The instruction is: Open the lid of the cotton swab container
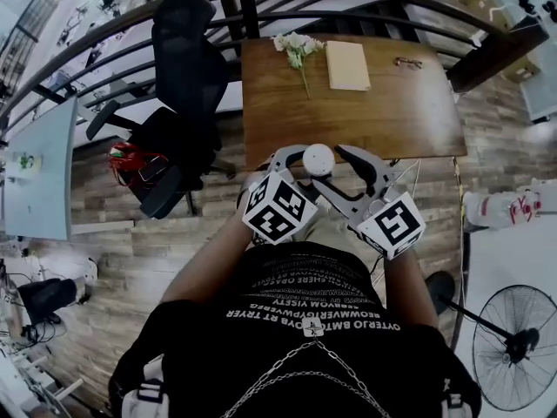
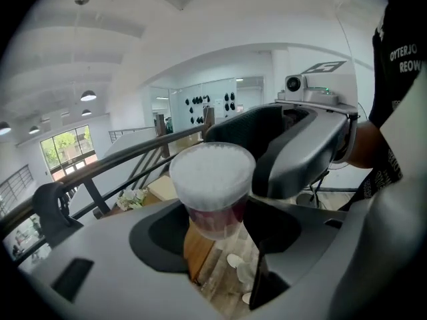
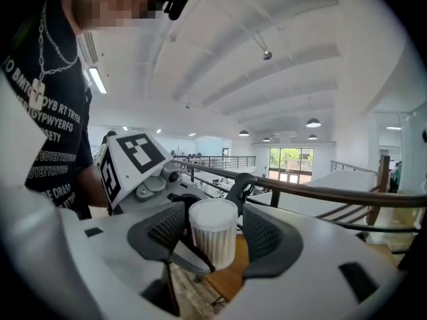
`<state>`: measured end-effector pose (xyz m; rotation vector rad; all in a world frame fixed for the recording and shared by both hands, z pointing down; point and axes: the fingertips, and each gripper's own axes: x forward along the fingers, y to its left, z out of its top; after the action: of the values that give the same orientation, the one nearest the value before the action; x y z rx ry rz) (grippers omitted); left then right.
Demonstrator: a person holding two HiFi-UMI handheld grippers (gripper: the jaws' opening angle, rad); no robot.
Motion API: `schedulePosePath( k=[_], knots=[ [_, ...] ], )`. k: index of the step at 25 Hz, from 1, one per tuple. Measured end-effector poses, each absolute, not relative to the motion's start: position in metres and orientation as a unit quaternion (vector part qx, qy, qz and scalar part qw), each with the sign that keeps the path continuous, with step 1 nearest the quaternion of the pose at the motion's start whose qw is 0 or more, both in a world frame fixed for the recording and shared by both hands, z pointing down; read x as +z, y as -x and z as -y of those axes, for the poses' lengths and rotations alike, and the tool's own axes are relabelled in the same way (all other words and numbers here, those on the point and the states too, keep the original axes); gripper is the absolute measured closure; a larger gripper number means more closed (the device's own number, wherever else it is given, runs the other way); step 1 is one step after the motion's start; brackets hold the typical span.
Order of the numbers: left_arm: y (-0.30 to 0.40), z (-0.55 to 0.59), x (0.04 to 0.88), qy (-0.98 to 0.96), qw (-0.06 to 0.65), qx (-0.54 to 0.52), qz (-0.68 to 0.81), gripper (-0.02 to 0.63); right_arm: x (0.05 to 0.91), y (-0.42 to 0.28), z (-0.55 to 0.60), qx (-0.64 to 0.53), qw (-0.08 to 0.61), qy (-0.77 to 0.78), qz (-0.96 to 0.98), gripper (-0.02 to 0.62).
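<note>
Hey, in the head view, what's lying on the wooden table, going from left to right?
white flowers → tan book → eyeglasses

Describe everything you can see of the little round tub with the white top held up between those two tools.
The small round clear plastic tub stands upright in mid-air, about over the near edge of the brown wooden table. A frosted white lid caps it and looks still on. Thin white swab sticks stand packed behind the see-through wall. The left tongs grip its lower part. The right tongs sit open around it, pads apart from its sides.
</note>
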<state>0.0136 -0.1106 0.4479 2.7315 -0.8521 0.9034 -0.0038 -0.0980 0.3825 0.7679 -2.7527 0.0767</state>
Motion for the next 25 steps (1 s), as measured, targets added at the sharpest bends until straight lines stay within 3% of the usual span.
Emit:
schedulePosePath(
  k=[7,17,25],
  knots=[
    [-0.010,0.097,0.442,-0.911,0.053,0.308,0.269,0.334,0.388,0.017,0.091,0.023,0.193,-0.274,0.942,0.348],
    [-0.011,0.094,0.422,-0.931,0.032,0.233,0.279,0.322,0.371,0.004,0.096,0.152,0.082,-0.271,0.947,0.348],
    [-0.023,0.093,0.429,-0.920,0.041,0.267,0.285,0.330,0.373,0.002,0.094,0.044,0.159,-0.306,0.938,0.328]
  ],
)
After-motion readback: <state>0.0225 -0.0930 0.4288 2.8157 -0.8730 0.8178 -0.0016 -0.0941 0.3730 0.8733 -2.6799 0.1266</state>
